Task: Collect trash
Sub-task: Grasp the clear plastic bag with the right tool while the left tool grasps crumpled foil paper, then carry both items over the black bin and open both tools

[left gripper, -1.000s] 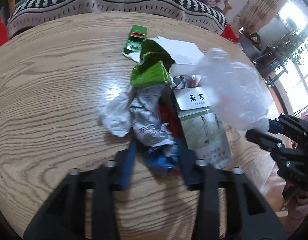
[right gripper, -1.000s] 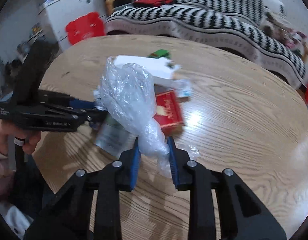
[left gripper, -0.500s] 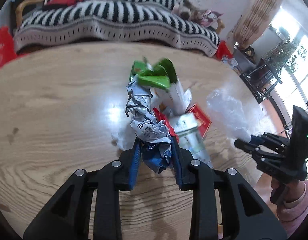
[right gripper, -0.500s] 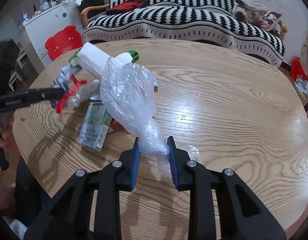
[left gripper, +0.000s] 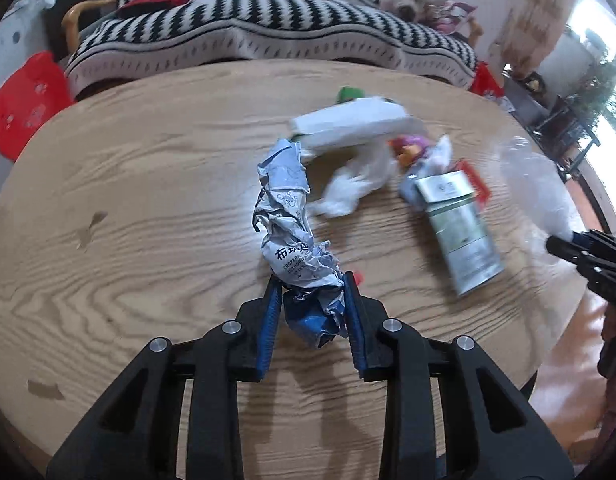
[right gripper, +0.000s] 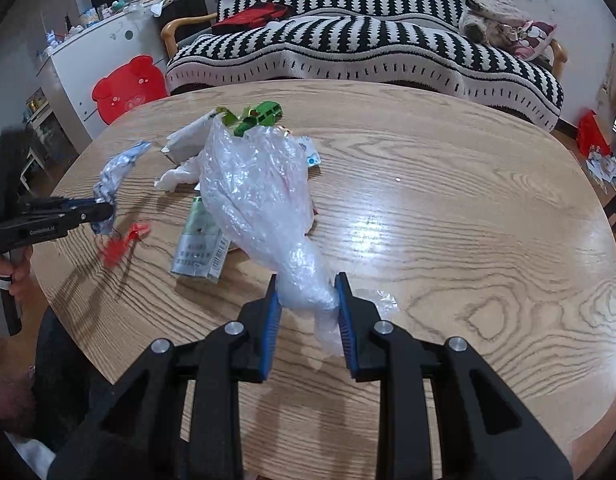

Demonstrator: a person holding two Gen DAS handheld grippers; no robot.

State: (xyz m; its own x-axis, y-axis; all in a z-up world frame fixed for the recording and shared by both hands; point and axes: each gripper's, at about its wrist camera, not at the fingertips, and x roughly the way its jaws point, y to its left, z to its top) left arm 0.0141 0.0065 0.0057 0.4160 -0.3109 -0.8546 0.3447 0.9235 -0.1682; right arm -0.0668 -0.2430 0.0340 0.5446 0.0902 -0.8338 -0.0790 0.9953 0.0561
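The left tongs (left gripper: pixel 311 280) are clamped on a crumpled blue-and-white wrapper (left gripper: pixel 288 216), which stands up from between the blue pads, lifted above the wooden desk (left gripper: pixel 148 208). The right tongs (right gripper: pixel 306 284) pinch the twisted neck of a clear plastic bag (right gripper: pixel 256 188), whose puffed body leans toward the litter on the desk.

Beyond the wrapper lies a loose heap: a white crumpled tissue (left gripper: pixel 355 184), a white carton (left gripper: pixel 351 124) blurred in the left view, and a grey-green cigarette pack (left gripper: pixel 459 228) lying flat just beside a red box (left gripper: pixel 477 184). A small green toy car (right gripper: pixel 264 114) sits at the far edge of the heap. A scrap of red plastic (right gripper: pixel 122 244) shows below the left tongs in the right view, blurred. A black-and-white striped sofa (right gripper: pixel 367 52) stands behind the desk.
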